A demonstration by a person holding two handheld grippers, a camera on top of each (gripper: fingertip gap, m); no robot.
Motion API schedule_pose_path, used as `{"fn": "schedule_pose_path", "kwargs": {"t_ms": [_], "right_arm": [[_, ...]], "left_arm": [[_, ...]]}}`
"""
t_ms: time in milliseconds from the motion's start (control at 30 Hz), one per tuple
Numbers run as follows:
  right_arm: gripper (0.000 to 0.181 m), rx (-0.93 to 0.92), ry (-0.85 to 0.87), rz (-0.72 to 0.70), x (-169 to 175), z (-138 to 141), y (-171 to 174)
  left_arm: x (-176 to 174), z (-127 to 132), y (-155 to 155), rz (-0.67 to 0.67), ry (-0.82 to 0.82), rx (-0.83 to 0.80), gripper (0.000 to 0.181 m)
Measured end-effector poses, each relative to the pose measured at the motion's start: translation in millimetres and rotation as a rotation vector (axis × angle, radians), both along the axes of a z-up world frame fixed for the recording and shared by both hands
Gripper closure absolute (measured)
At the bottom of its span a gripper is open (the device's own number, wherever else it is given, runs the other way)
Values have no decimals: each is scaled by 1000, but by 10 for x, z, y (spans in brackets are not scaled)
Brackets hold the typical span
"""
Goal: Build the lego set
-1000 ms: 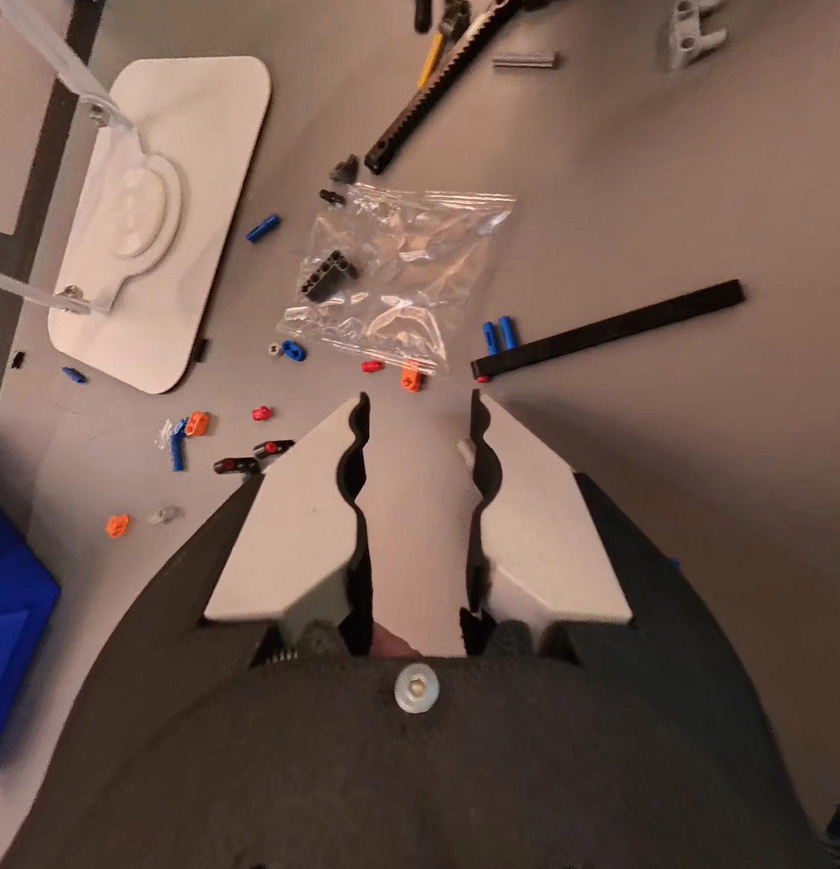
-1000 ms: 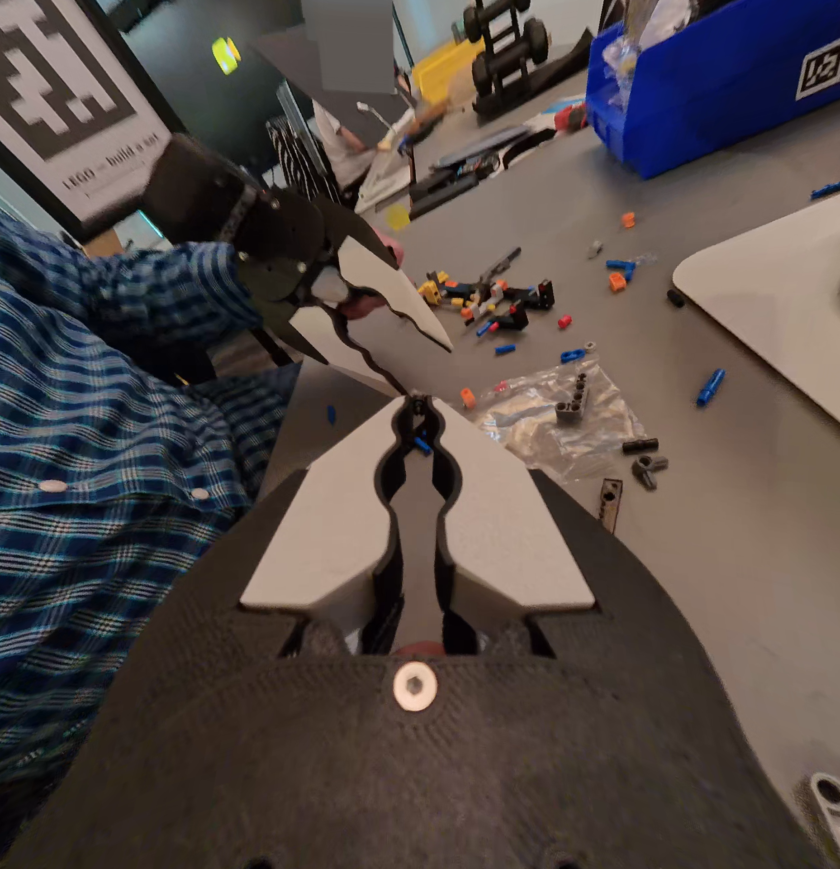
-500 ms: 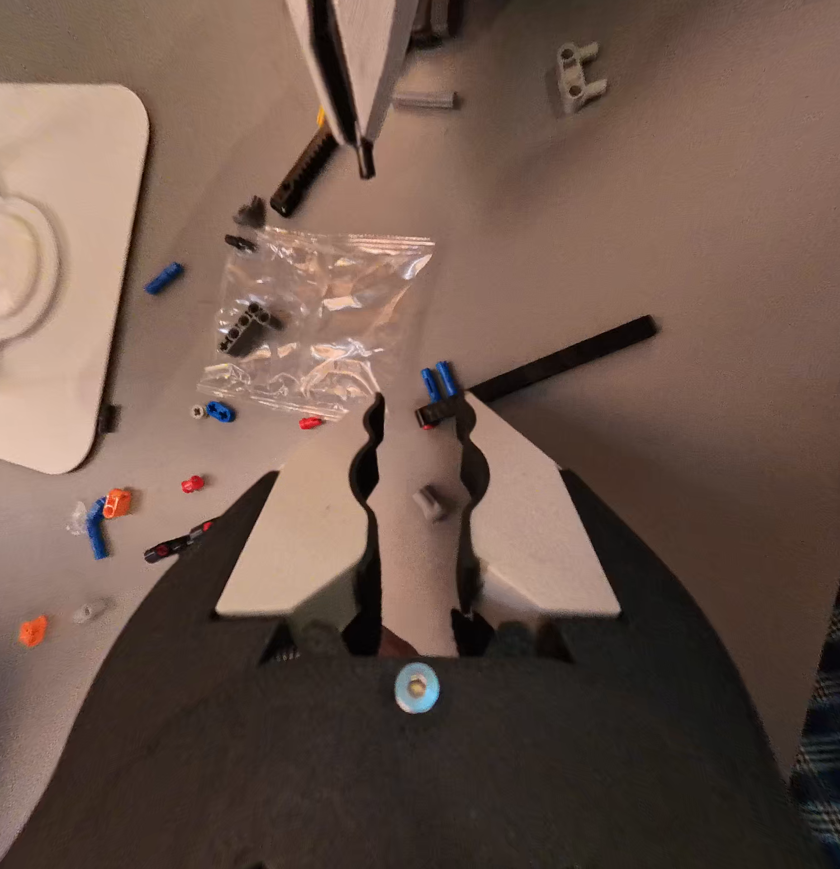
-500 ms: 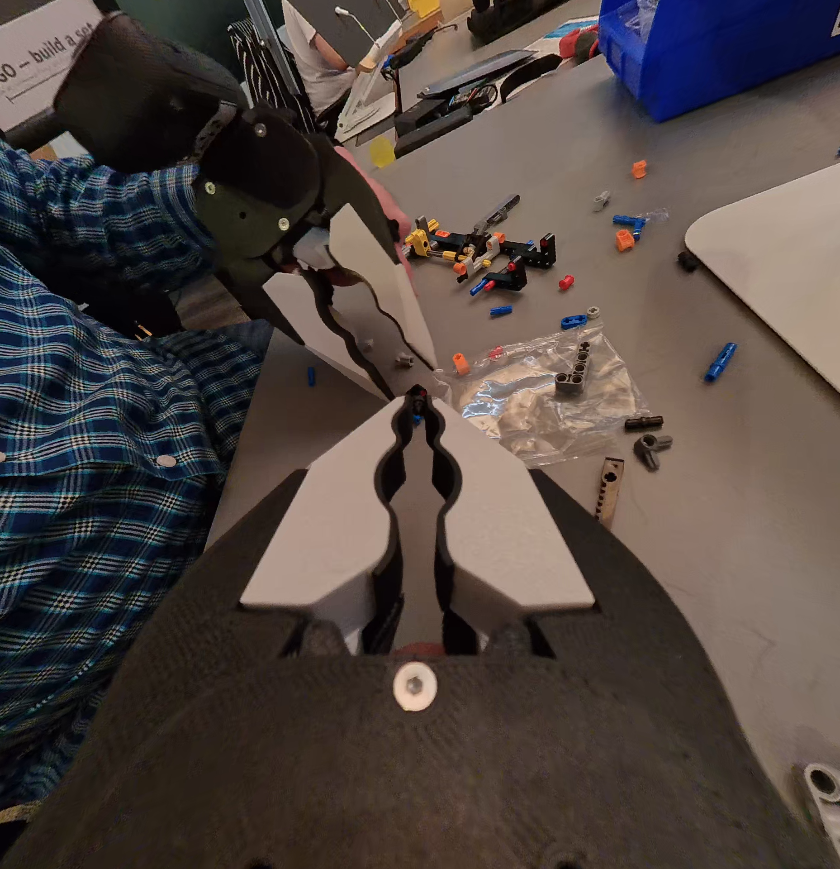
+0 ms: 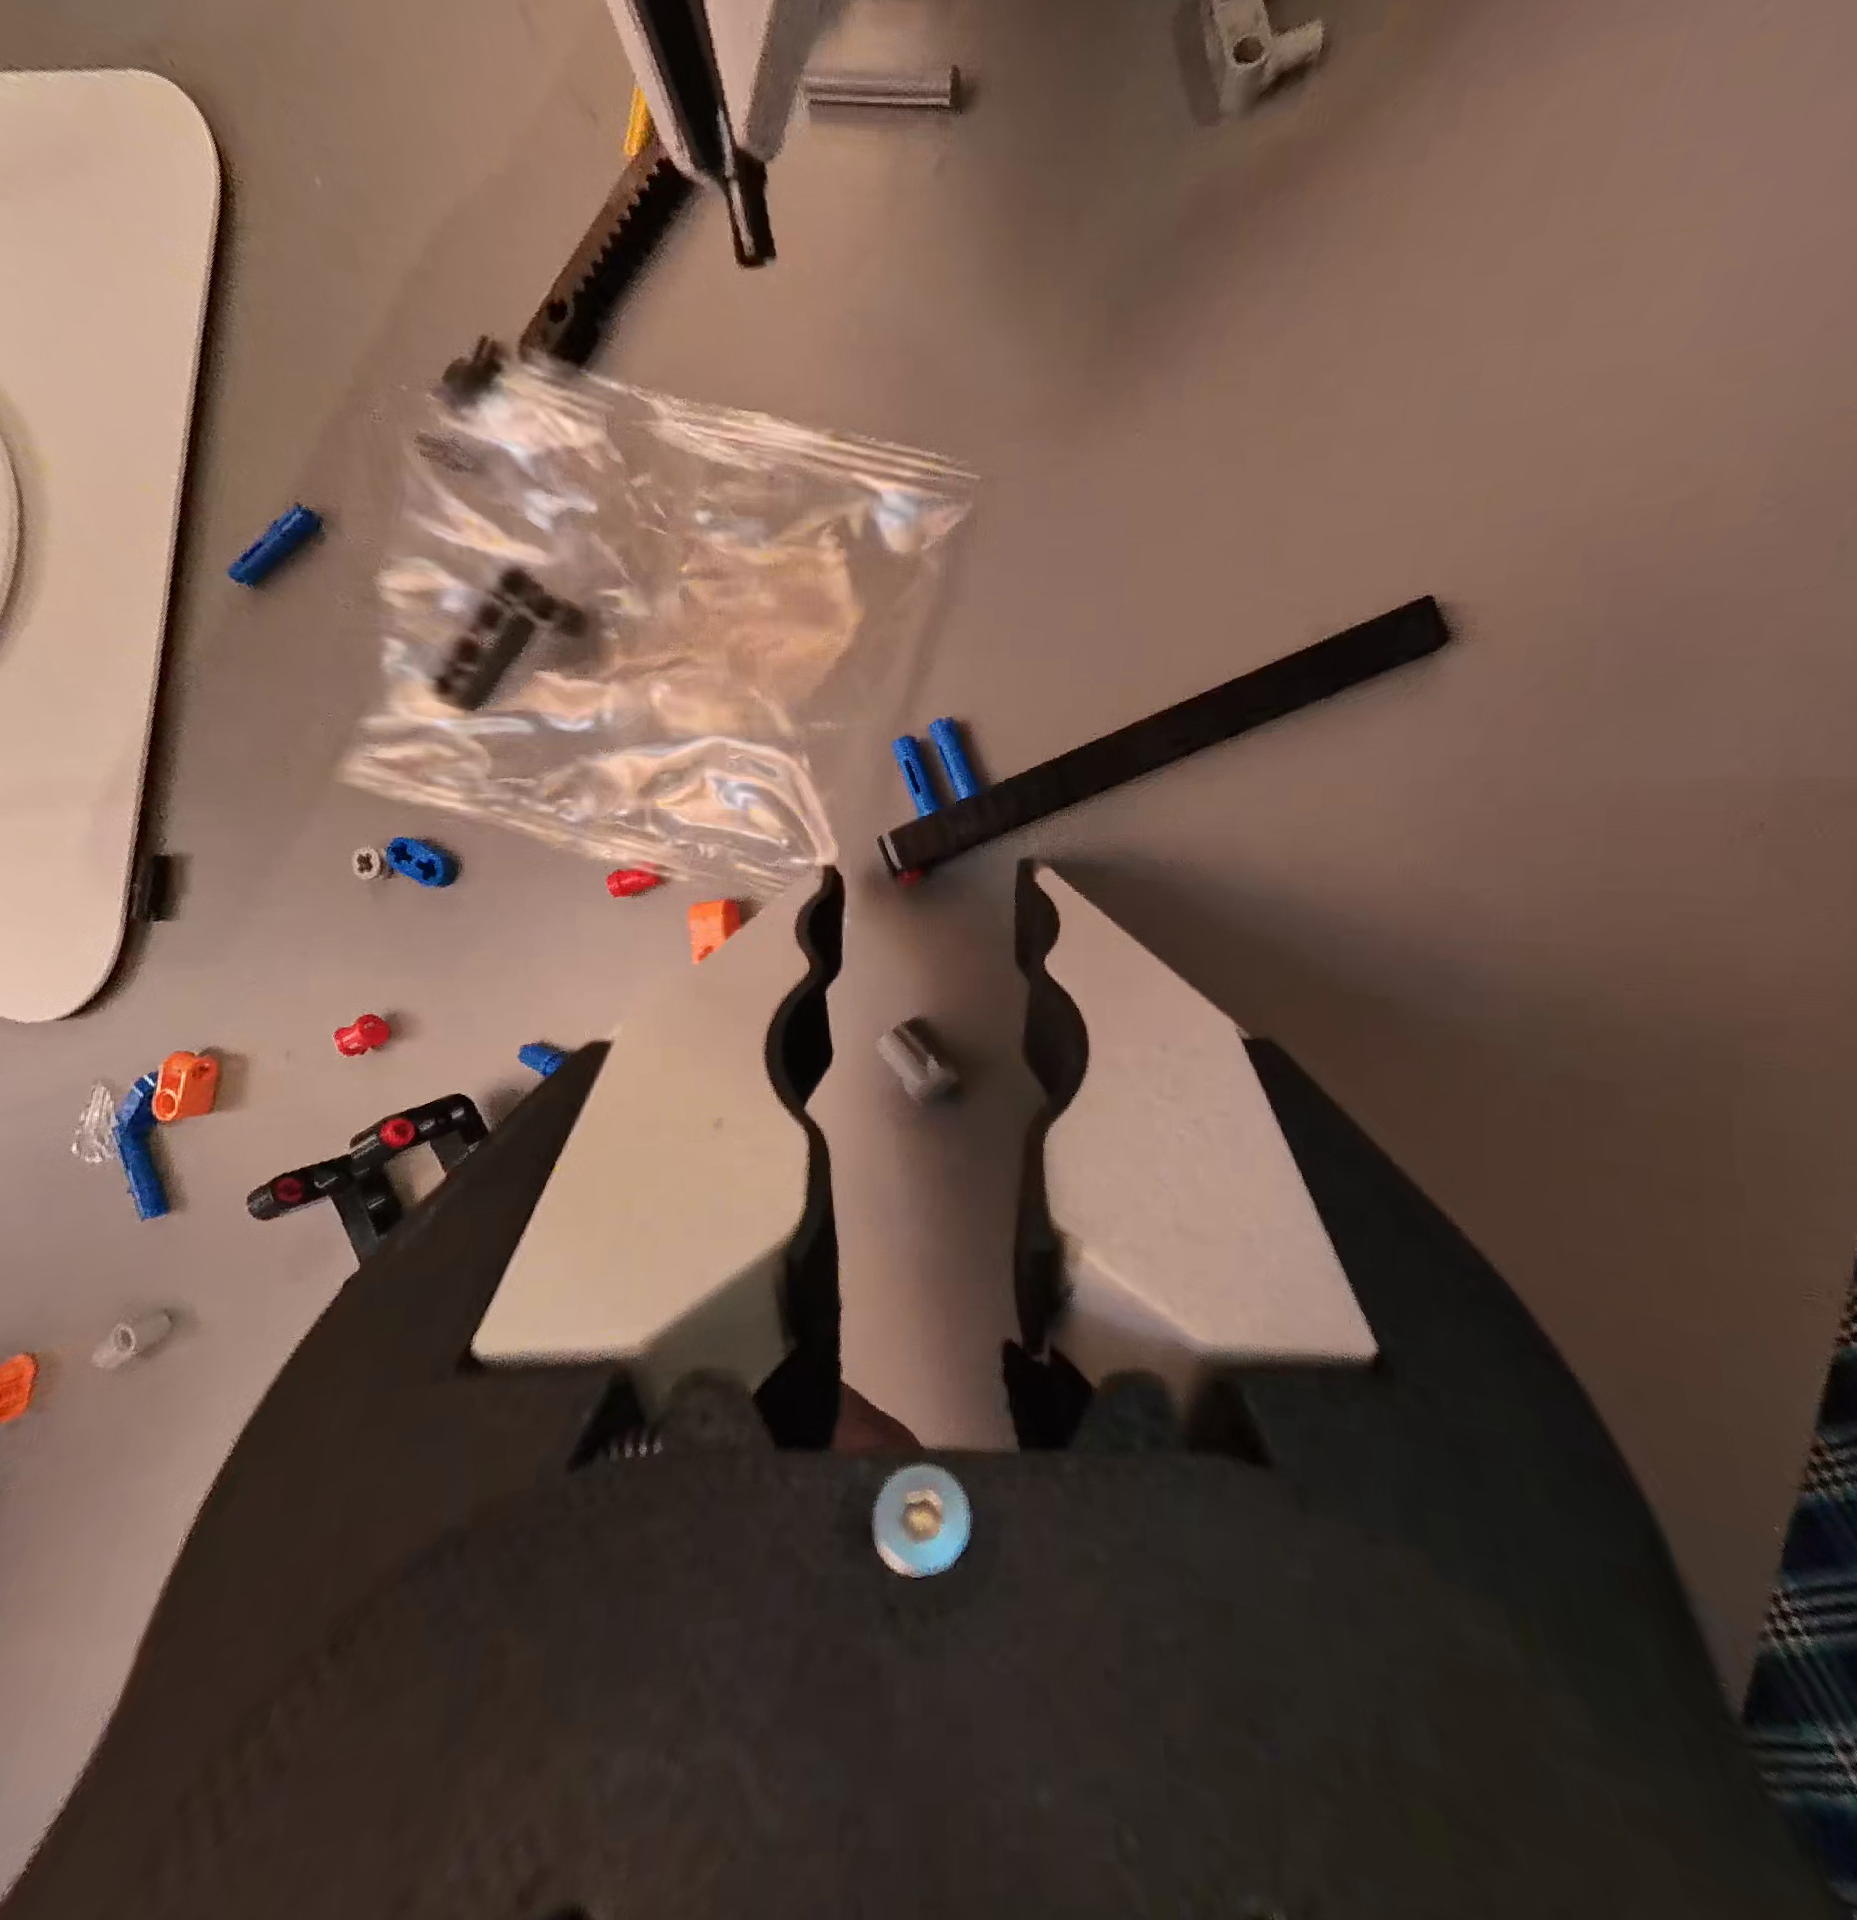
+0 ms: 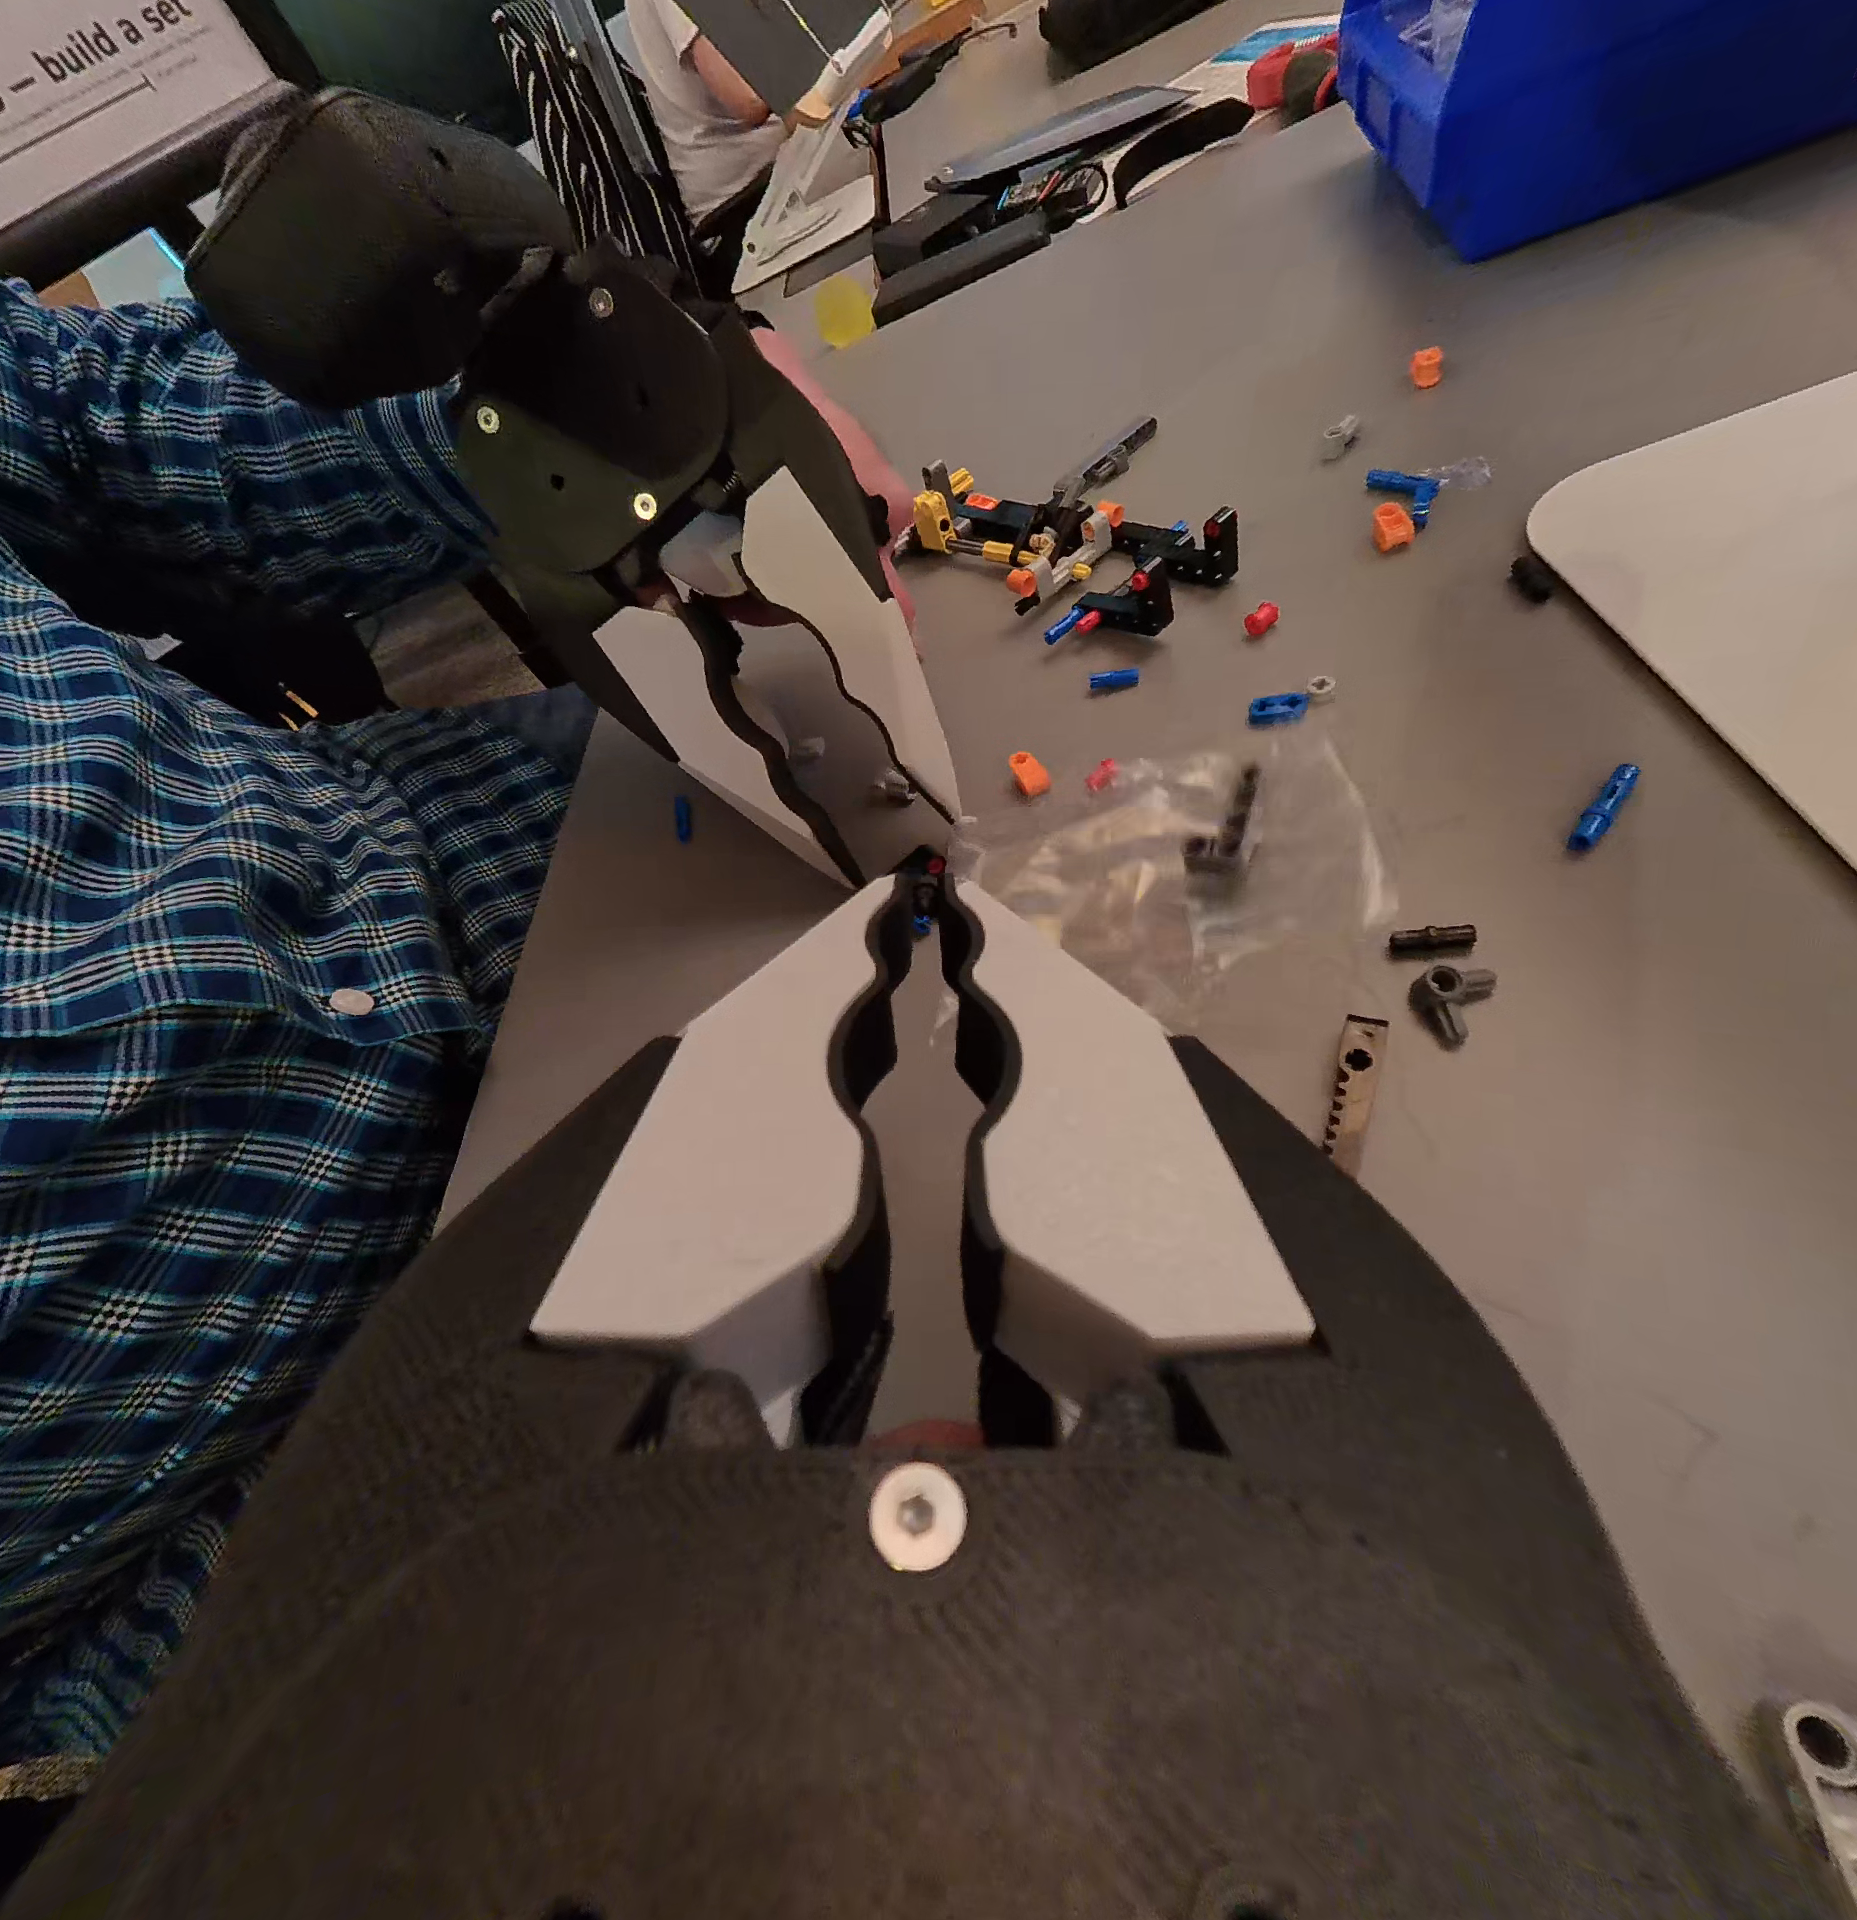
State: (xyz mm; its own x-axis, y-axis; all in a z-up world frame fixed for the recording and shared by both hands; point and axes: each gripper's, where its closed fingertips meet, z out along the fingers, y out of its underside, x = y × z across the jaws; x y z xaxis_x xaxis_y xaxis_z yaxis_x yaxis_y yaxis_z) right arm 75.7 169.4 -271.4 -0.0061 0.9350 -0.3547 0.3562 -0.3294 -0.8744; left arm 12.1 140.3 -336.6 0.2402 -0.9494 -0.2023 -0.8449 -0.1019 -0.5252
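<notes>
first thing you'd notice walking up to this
The left gripper hangs open over the grey table, a small grey connector lying between its fingers. Just ahead lie a crumpled clear bag and a long black beam, with the right gripper nearly shut, something small and dark at its tips. Bright loose pieces and a half-built assembly scatter beyond.

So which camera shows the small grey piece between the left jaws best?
The left wrist view: the grey piece lies unobstructed on the table between the open jaws. The right wrist view shows it only small and partly hidden.

Blue bin [image 6: 1589, 114]; blue-plaid sleeve [image 6: 155, 831]; grey table [image 5: 1319, 364]
</notes>
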Motion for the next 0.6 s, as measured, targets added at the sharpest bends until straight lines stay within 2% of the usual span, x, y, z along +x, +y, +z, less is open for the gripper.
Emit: {"fn": "schedule_pose_path", "kwargs": {"t_ms": [200,600], "right_arm": [[179,4,7,-3,10,19,6],[179,21,12,-5,22,48,2]], "left_arm": [[99,120,26,-11,-52,13,151],[78,1,-31,-20,0,-4,154]]}}
